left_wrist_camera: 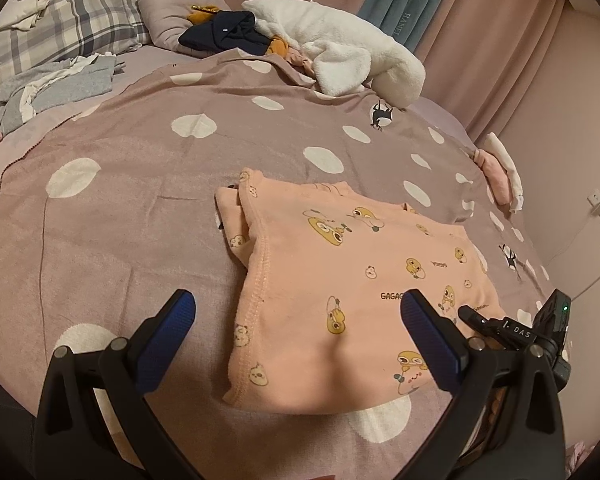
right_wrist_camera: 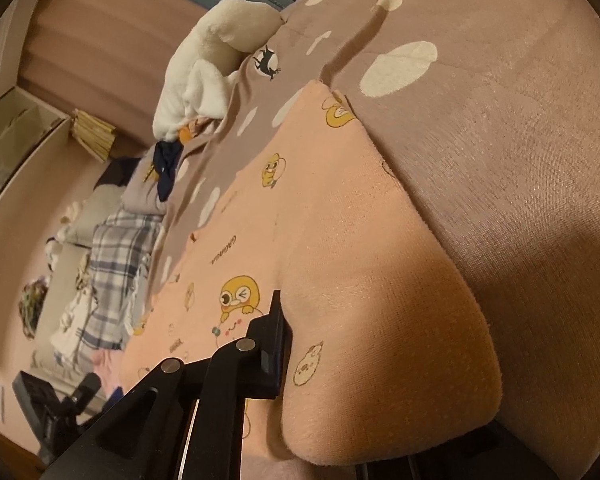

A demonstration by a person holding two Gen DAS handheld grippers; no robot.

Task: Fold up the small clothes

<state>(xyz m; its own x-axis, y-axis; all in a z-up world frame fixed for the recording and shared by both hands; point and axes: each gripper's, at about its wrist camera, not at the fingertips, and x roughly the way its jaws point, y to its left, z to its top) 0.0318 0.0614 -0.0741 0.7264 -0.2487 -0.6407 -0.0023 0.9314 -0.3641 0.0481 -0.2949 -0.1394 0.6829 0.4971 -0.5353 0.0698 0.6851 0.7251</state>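
Shirt: the pink shirt [left_wrist_camera: 340,280] lies on the dotted blanket [left_wrist_camera: 140,200] in front of me, partly folded, one side tucked under.
Left gripper [left_wrist_camera: 296,320]: jaws wide apart, empty, hovering over its near edge.
Right gripper [right_wrist_camera: 288,344]: pinching the shirt's corner, I judge.
Left to do: final folds, then the pile [left_wrist_camera: 260,32] behind.

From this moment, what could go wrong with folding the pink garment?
1. The right hand-held gripper pinches only one edge of the pink garment; lifted that way, the fabric may slip out or sag.
2. The left hand-held gripper is open and holds nothing, so the folded side may come undone.
3. The spotted blanket lies right under the garment and might get caught in a low grasp.
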